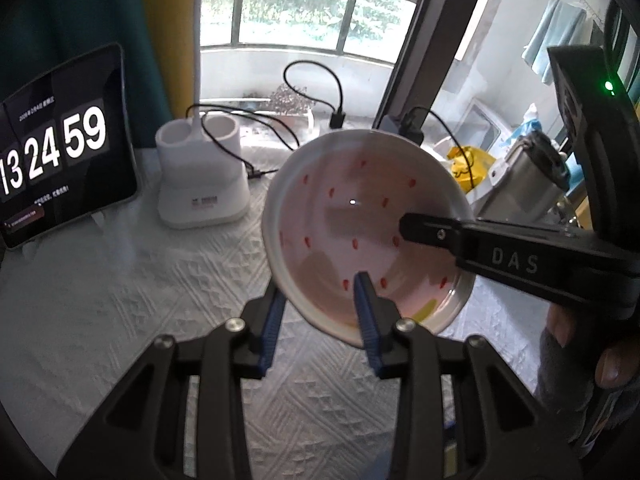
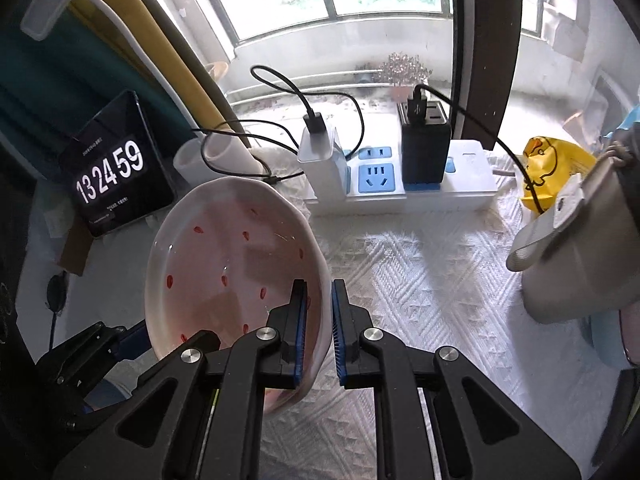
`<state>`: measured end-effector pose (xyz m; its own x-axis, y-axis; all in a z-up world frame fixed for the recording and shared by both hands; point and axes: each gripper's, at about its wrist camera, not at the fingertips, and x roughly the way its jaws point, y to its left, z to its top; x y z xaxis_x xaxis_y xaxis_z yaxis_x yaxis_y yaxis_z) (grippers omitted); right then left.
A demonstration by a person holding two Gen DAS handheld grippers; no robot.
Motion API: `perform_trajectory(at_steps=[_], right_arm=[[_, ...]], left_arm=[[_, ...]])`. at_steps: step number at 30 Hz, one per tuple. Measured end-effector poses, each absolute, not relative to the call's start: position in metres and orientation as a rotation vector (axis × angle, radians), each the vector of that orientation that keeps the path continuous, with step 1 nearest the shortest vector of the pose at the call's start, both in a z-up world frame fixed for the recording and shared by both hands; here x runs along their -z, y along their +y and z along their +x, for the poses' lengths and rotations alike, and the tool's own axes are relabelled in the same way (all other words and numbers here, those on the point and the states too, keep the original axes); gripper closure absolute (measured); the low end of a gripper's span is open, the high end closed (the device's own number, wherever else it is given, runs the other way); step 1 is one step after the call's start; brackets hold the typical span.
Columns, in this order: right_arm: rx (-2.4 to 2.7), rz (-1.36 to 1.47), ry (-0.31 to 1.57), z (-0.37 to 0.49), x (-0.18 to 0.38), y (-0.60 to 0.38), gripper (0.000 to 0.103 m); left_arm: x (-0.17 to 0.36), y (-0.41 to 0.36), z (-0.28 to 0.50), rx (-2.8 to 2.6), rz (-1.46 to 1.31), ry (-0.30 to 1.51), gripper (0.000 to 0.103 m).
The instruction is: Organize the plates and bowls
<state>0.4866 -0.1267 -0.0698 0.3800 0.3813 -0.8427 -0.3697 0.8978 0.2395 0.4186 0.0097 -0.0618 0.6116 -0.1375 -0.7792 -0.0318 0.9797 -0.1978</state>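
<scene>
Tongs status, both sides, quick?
Left tongs: closed on the near rim of the pink strawberry-print bowl.
Right tongs: closed on the bowl's opposite rim.

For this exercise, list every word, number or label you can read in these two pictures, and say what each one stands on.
"13 24 59": on the tablet screen, as large flip-clock digits.
"DAS": on the black arm of the right gripper, where it crosses the left wrist view.
Small lines above and below the tablet's digits: too small to read.
Red print on the white holder: blurred.

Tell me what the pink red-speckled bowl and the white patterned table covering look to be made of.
Pink red-speckled bowl: probably glazed ceramic; its glossy surface shows sharp light glints and a thick white rim.
White patterned table covering: apparently matte woven or quilted fabric, judging by its raised geometric texture.
</scene>
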Motion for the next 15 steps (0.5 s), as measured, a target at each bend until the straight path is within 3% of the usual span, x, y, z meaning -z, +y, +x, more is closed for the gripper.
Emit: perform_trajectory(at_steps=[15], right_arm=[[-0.471, -0.004, 0.997, 0.435, 0.028, -0.128, 0.090]], left_arm=[[0.027, 0.006, 0.373, 0.067, -0.192, 0.833, 0.067]])
